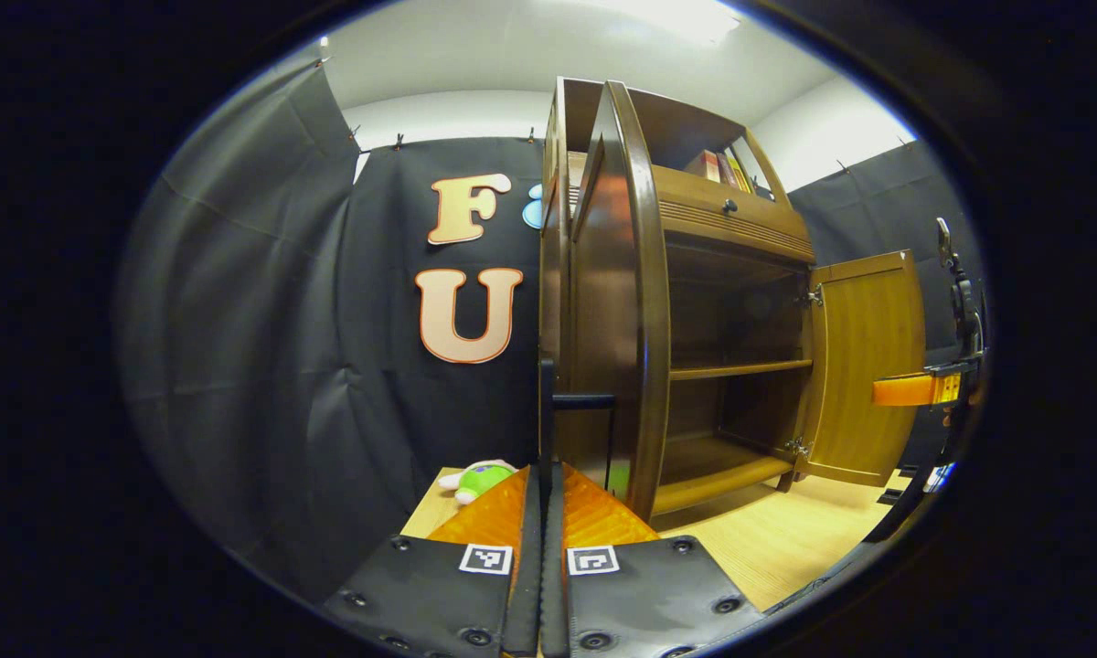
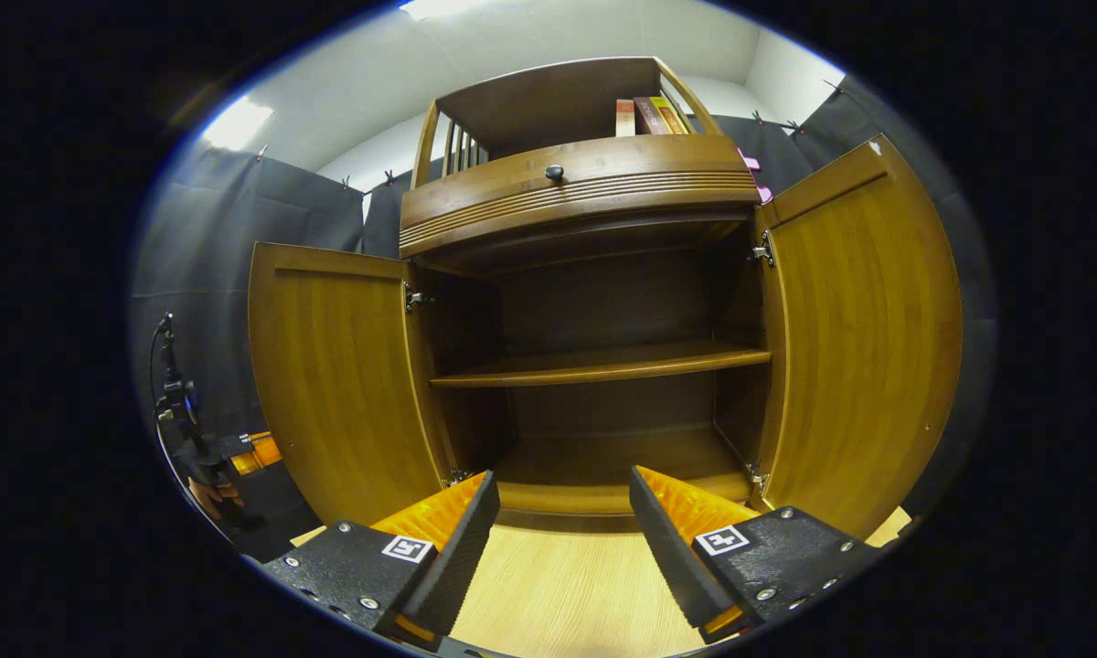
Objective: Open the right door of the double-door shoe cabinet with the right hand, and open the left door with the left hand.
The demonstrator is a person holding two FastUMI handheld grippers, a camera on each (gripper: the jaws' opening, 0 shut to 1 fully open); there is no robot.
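My left hand-held gripper [image 1: 543, 512] is clenched on the thin dark handle [image 1: 546, 402] of the left door [image 1: 617, 302], which stands swung open edge-on just ahead of it. My right hand-held gripper [image 2: 562, 530] is released, fingers spread with nothing between them, facing the open shoe cabinet [image 2: 594, 366] from the front. The right door [image 2: 864, 338] stands wide open to its right, apart from it.
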